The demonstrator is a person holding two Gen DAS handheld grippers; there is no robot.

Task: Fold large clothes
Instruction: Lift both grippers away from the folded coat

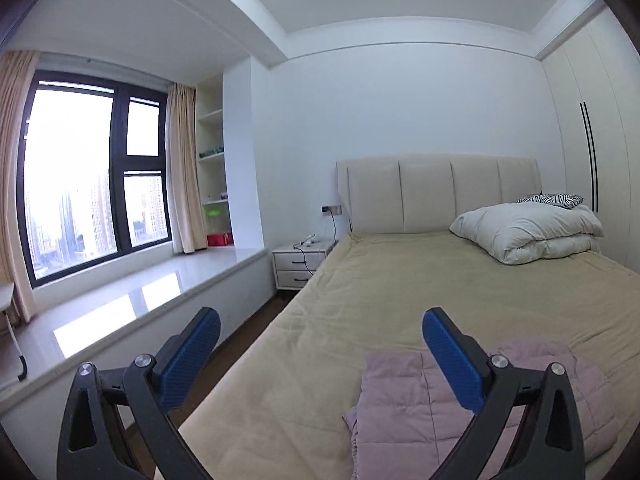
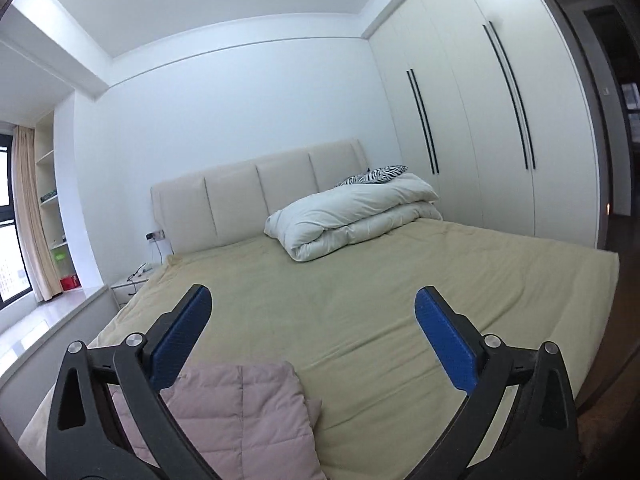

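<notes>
Holding both tools level above the foot of the bed, we have the left gripper (image 1: 320, 344) and the right gripper (image 2: 312, 320) spread as wide as they go, blue pads facing each other with nothing between them. Neither tool touches cloth. Below them, near the foot edge of the bed (image 2: 360, 300), lies the pink quilted jacket (image 1: 420, 412), already gathered into a compact, roughly rectangular bundle; it sits flat on the tan sheet, toward the window side in the right wrist view and under the right-hand finger in the left wrist view. We judge the folding is done or nearly so, and that the tools are kept apart and clear so the bundle is not disturbed. Further out, a folded white duvet (image 2: 352, 216) rests at the head corner by the wardrobe (image 2: 480, 120), with a zebra-print pillow (image 2: 376, 175) behind it against the padded headboard (image 2: 256, 196), well apart from the jacket. A white nightstand (image 1: 300, 262) stands beside the bed's window-side edge, below the window (image 1: 92, 176).
</notes>
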